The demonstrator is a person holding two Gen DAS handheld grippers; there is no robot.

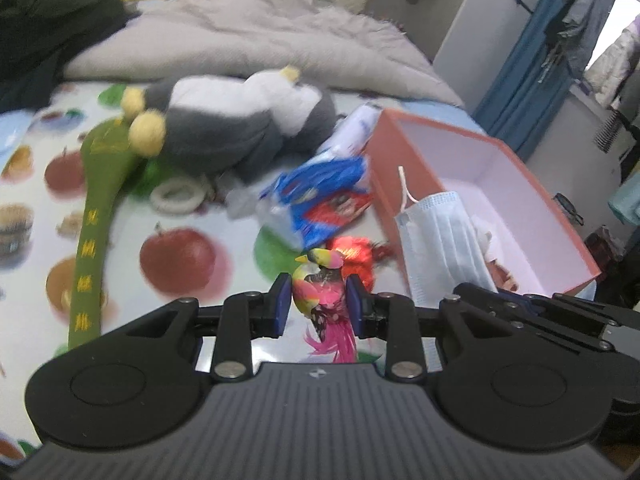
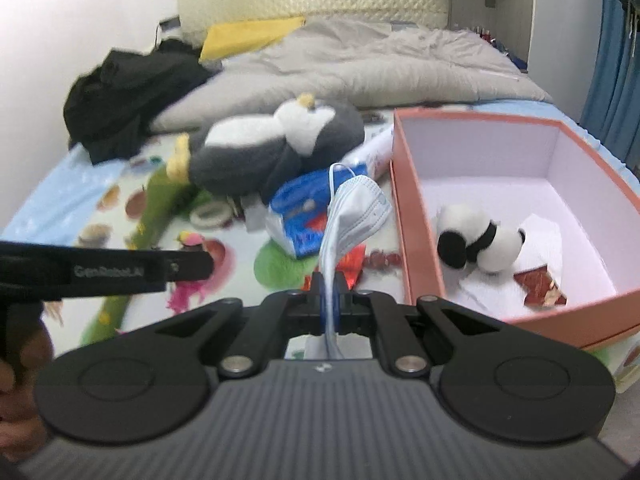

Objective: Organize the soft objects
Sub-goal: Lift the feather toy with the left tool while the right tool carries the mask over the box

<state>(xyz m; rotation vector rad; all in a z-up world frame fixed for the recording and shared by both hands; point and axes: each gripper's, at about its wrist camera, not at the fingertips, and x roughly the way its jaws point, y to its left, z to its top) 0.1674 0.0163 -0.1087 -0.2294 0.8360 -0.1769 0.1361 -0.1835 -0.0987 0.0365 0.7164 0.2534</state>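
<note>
- My left gripper (image 1: pixel 319 304) is clamping a small feathered toy bird (image 1: pixel 320 296) between its blue pads (image 1: pixel 282 304); pink tail feathers are hanging below the jaws.
- My right gripper (image 2: pixel 329 300) is pinching a light blue face mask (image 2: pixel 352 216) with the jaws closed tight on the fabric; the mask is standing up above the fingertips, its ear loop arching over the top.
- In the left wrist view I'm seeing the same mask (image 1: pixel 438 240) draped in front of the near wall of the pink box (image 1: pixel 404 168), beside the bird.
- The pink box (image 2: pixel 416 240) is sitting open on the fruit-print sheet (image 2: pixel 120 196), on the right side of the bed.
- Inside the box I'm seeing a black-and-white panda plush (image 2: pixel 478 242) lying on white paper, with a small red packet (image 2: pixel 540 288) next to it.
- Still lying out on the sheet: a big grey-and-white penguin plush (image 1: pixel 248 120), a long green fabric piece with yellow characters (image 1: pixel 96 216), a white ring (image 1: pixel 180 196), and a blue-and-white plastic bag (image 1: pixel 316 196) just left of the box.
- A red shiny item (image 1: pixel 352 256) is lying on the sheet just beyond the bird; too blurred to identify.
- Grey duvet (image 2: pixel 360 64), black clothing (image 2: pixel 120 96) and a yellow cloth (image 2: pixel 248 36) are piled at the far end.
</note>
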